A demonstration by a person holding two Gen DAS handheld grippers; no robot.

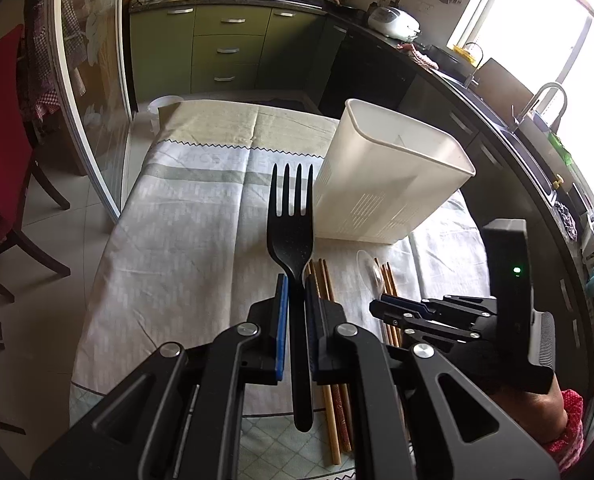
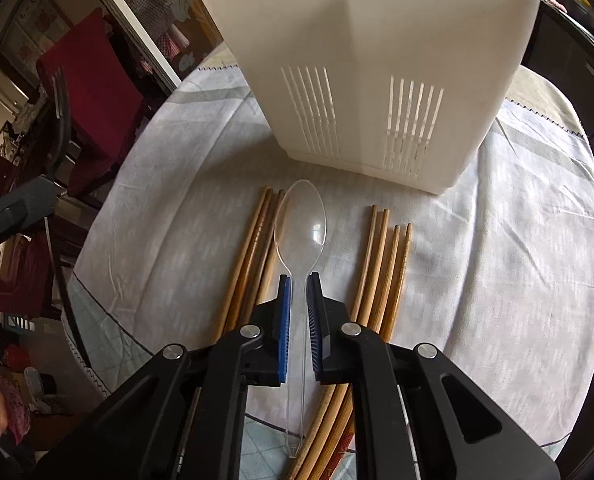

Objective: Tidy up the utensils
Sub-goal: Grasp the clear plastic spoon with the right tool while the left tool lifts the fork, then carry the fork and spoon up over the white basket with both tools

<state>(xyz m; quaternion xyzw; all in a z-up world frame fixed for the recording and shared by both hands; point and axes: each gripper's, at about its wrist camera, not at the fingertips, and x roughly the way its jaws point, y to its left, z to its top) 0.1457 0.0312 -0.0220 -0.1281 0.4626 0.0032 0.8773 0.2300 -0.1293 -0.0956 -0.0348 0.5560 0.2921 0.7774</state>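
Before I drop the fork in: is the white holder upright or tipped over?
Upright. The white holder stands on its base on the tablecloth, open mouth up.

Black angular two-finger left gripper (image 1: 295,292), blue ribbed pads (image 1: 282,320), silver pivot screws (image 1: 247,328); red patterned sleeve (image 1: 569,432), lower right.

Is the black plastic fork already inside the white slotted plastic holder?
No: the black plastic fork is clamped in the left gripper, outside the white slotted plastic holder.
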